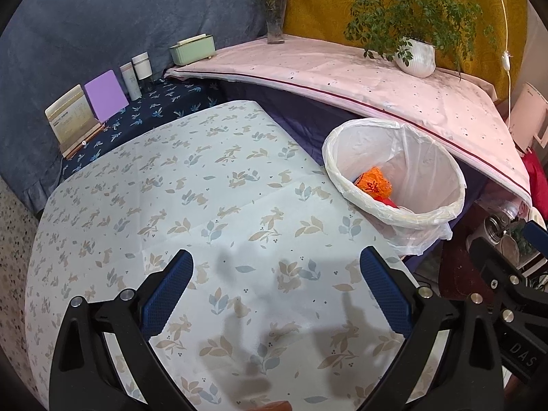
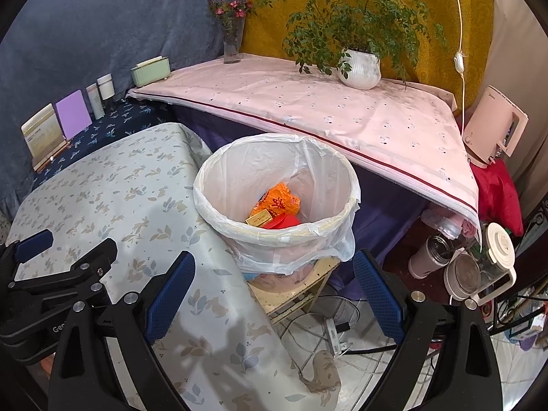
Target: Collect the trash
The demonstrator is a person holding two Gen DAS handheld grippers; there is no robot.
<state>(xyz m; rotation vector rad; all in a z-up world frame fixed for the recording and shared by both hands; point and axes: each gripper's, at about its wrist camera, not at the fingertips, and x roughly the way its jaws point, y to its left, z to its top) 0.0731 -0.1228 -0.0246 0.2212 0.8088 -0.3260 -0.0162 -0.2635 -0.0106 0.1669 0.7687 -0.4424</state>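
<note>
A bin with a white plastic liner (image 2: 239,171) stands beside the table's right edge, raised on a small stool (image 2: 291,291). Inside it lie a crumpled orange wrapper (image 2: 277,202), a small gold box (image 2: 258,220) and a red item (image 2: 287,222). My right gripper (image 2: 274,257) hovers open and empty just in front of the bin. My left gripper (image 1: 276,257) hangs open and empty over the rabbit-print tablecloth (image 1: 171,188), with the bin (image 1: 411,212) to its upper right and the orange wrapper (image 1: 373,181) showing inside. A brownish scrap (image 1: 274,406) peeks in at the bottom edge.
A pink-clothed shelf (image 2: 308,102) runs behind the bin, bearing a potted plant (image 2: 359,68), a flower vase (image 2: 233,44) and a green box (image 2: 150,70). Cards and bottles (image 2: 99,97) line the far left. Cables (image 2: 325,335), a kettle (image 2: 493,267) and jars crowd the floor at right.
</note>
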